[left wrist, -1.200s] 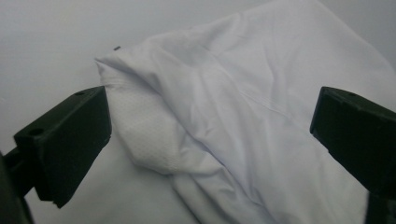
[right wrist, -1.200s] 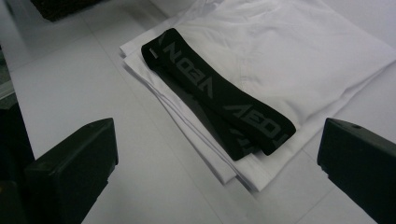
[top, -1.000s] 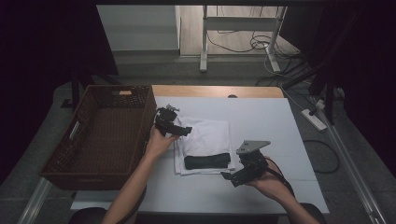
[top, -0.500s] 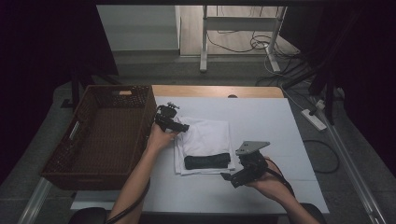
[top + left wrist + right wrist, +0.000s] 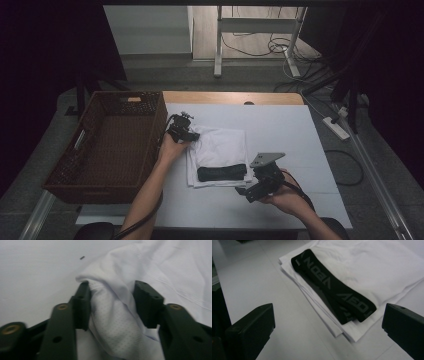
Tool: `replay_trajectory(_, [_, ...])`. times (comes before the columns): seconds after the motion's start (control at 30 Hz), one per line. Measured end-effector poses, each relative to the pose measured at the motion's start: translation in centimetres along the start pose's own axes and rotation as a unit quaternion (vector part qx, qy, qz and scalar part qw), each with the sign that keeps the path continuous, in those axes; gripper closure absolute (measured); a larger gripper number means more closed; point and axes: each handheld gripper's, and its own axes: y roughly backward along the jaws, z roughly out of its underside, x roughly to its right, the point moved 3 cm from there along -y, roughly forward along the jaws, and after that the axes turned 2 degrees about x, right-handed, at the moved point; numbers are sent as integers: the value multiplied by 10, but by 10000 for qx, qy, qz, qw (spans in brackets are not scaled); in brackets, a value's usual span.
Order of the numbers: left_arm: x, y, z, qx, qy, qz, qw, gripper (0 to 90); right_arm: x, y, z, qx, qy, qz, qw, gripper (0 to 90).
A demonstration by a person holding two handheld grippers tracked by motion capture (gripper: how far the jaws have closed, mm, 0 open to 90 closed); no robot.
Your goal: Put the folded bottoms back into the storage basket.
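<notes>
A white table (image 5: 280,125) fills the middle of the scene, with a large brown wicker basket (image 5: 107,145) at its left edge. A folded white garment (image 5: 220,147) lies on the table just right of the basket, its black waistband (image 5: 222,172) along the near side. The left gripper (image 5: 111,302) sits at the garment's far left corner; its jaws have just been closing and now pinch a bunched fold of the white cloth. The right gripper (image 5: 328,322), near the garment's near right corner, stands wide open and empty.

dim room, cables (image 5: 260,47) on floor
</notes>
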Motion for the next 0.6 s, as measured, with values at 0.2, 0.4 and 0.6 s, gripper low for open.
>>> replay_trajectory(0.2, [2,1,0,-59,60,215,9997,744,-2,-9,-2,-212,88,-92,9997,0])
replay_trajectory(0.4, [4,1,-2,-135,-18,207,9997,786,1,-22,-11,-284,188,-122,9993,0])
replay_trajectory(0.6, [4,1,-3,-168,-16,212,9996,794,0,-36,-18,-411,228,-287,9985,0])
